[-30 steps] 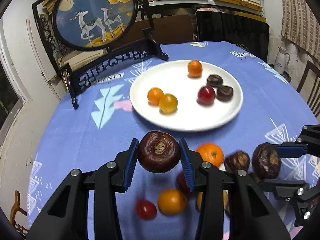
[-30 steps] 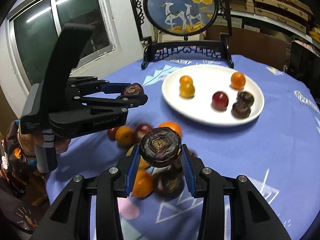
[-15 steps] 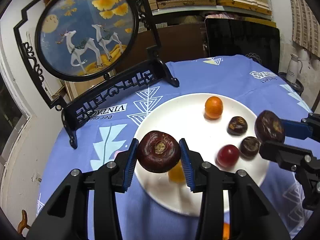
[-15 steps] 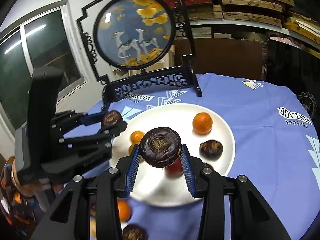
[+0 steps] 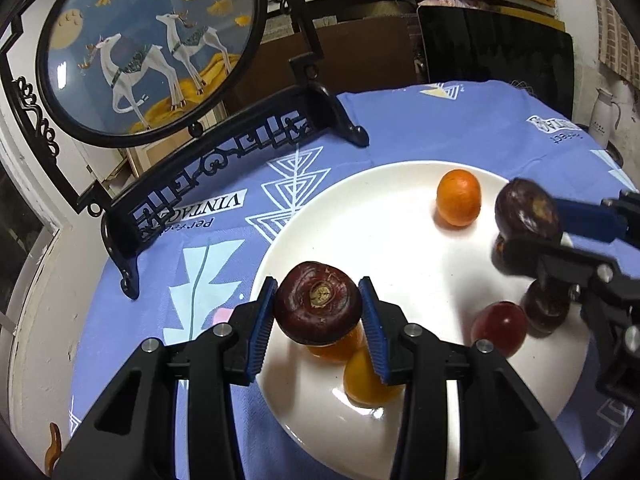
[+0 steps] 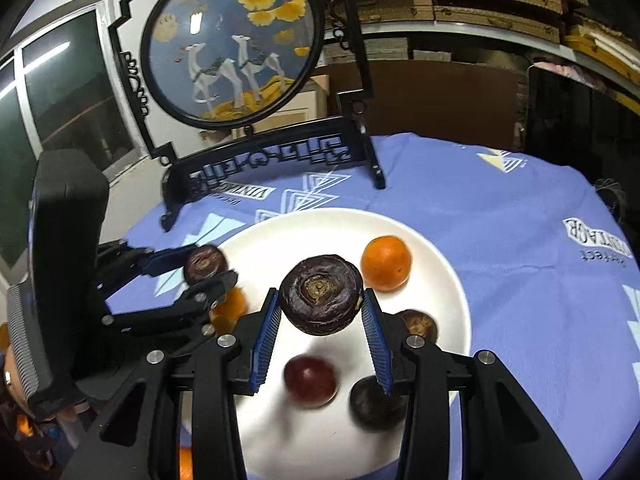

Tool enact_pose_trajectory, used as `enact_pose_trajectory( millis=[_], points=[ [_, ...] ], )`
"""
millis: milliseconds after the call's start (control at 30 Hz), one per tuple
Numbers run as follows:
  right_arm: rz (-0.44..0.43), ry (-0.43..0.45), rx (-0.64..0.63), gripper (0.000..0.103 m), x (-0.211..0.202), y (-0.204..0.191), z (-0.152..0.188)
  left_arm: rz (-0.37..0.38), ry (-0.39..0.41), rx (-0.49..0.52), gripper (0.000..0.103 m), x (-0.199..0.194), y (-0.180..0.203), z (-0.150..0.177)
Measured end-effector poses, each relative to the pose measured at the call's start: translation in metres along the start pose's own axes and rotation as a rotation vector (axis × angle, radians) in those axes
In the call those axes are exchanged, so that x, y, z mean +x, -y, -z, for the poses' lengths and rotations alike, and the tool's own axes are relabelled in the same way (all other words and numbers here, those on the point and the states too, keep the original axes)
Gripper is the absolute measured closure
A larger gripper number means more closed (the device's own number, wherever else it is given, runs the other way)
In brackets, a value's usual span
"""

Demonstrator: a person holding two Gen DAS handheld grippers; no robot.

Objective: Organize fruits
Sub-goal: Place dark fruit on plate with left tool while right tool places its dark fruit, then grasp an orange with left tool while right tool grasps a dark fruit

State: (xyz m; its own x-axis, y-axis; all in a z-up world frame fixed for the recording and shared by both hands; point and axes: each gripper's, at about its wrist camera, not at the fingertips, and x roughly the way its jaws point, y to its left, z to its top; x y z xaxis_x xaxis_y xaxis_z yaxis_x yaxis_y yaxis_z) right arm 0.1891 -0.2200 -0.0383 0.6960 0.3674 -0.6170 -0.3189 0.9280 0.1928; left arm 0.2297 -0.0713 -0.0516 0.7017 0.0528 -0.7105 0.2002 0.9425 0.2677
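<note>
My left gripper [image 5: 318,312] is shut on a dark brown water chestnut [image 5: 318,302] and holds it above the left part of the white plate [image 5: 400,264]. My right gripper [image 6: 320,314] is shut on another dark water chestnut [image 6: 321,294] above the plate's [image 6: 440,280] middle; it also shows in the left wrist view [image 5: 526,210]. On the plate lie an orange [image 5: 458,197], two small orange fruits [image 5: 368,380], a red fruit [image 5: 498,328] and two dark chestnuts [image 6: 416,324].
A black-framed round deer screen [image 5: 152,48] stands on the blue tablecloth [image 5: 420,124] behind the plate. A dark chair back [image 5: 496,52] is beyond the table's far edge. A white jug [image 5: 604,116] stands at the right.
Both grippers have moved forward from the loose fruit at the table's front to above the plate, each still holding its chestnut.
</note>
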Motion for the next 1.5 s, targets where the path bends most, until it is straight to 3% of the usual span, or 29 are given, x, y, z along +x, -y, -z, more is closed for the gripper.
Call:
enact_pose_trajectory(
  millis=[100, 533, 600, 767, 833, 1000, 1167, 1300, 1400, 1500],
  points=[
    [-0.002, 0.025, 0.025, 0.048, -0.005, 0.003, -0.002, -0.018, 0.018, -0.016, 0.035, -0.002, -0.003, 0.001],
    [-0.036, 0.021, 0.004, 0.043, -0.073, -0.012, 0.033, -0.001, 0.07, -0.02, 0.034, -0.063, -0.017, 0.027],
    [-0.04, 0.025, -0.008, 0.034, -0.088, -0.019, 0.042, -0.003, 0.088, -0.021, 0.03, -0.08, -0.024, 0.037],
    [-0.076, 0.016, -0.088, 0.033, -0.132, -0.048, 0.082, 0.009, 0.111, -0.028, 0.024, -0.114, -0.045, 0.069],
    [-0.078, -0.017, -0.146, 0.027, -0.14, -0.064, 0.107, 0.018, 0.104, -0.03, 0.023, -0.123, -0.054, 0.086],
    [-0.003, -0.098, -0.376, 0.027, -0.14, -0.097, 0.171, 0.064, 0.041, -0.07, 0.022, -0.13, -0.08, 0.131],
    [0.067, -0.178, -0.443, 0.034, -0.12, -0.093, 0.187, 0.148, -0.019, -0.051, 0.022, -0.139, -0.085, 0.178],
    [0.012, -0.214, -0.404, 0.045, -0.098, -0.089, 0.178, 0.235, -0.023, 0.022, 0.022, -0.155, -0.059, 0.199],
    [-0.05, -0.244, -0.37, 0.059, -0.08, -0.088, 0.173, 0.305, -0.039, 0.085, 0.022, -0.163, -0.03, 0.208],
    [-0.074, -0.241, -0.336, 0.062, -0.078, -0.087, 0.175, 0.384, -0.051, 0.151, 0.022, -0.168, 0.006, 0.214]
  ],
)
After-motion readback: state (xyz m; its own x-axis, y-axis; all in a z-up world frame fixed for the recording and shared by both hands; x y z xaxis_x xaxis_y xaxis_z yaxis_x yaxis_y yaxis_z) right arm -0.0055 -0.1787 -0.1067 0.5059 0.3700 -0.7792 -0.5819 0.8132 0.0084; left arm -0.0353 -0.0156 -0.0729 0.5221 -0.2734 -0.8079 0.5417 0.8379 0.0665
